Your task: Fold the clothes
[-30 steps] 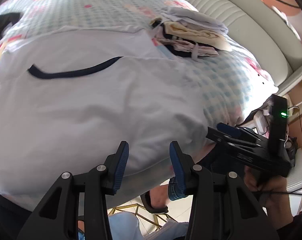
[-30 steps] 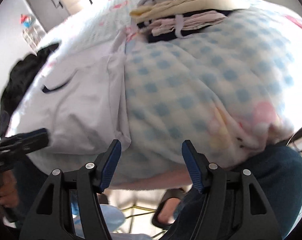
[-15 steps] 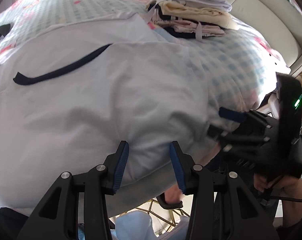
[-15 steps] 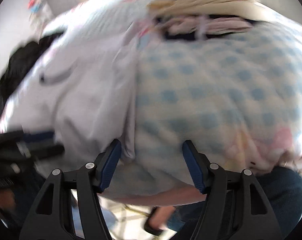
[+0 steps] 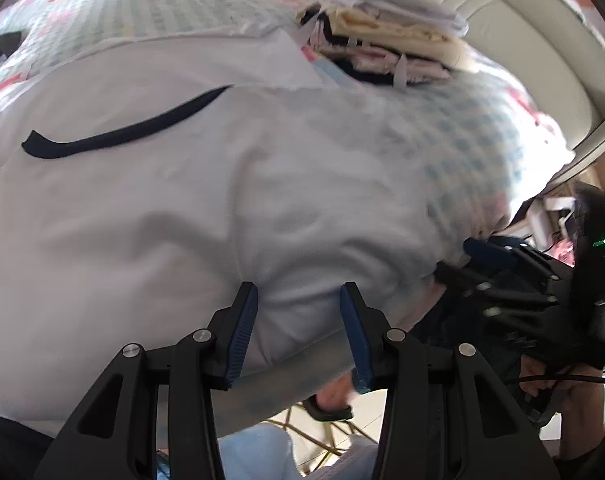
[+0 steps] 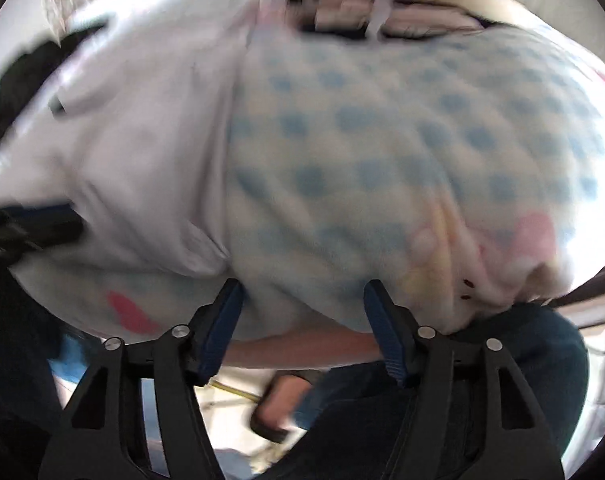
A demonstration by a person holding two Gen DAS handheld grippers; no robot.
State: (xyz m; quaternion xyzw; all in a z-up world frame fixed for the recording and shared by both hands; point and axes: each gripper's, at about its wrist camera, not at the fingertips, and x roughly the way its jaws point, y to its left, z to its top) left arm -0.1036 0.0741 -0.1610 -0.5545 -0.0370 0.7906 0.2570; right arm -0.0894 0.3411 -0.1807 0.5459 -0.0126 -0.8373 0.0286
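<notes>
A white garment with a dark curved trim (image 5: 122, 132) lies spread across the near half of a bed covered in a blue-checked blanket (image 6: 402, 152), its lower hem draped over the bed's front edge, as a person stands at that edge with a gripper in each hand. The left gripper (image 5: 298, 332) hangs over the hem near its middle, jaws parted and gripping nothing, the white cloth showing beyond the gap rather than pinched in it. The right gripper (image 6: 302, 328) hovers off the garment's right-hand border, over bare blanket, jaws likewise standing wide and empty; seen from the left wrist camera it sits low at the bed's right corner. A stack of folded clothes (image 5: 386, 52) rests farther back on the bed, near the padded headboard (image 5: 522, 40), suggesting several pieces are already finished. The step in hand looks like the approach for a first fold: both tools lined up along the hem, neither yet holding. The next move would seem to call for the right gripper to shift inward onto the white fabric, then both sets of jaws closing on the hem so it can be lifted and carried toward the collar end.
</notes>
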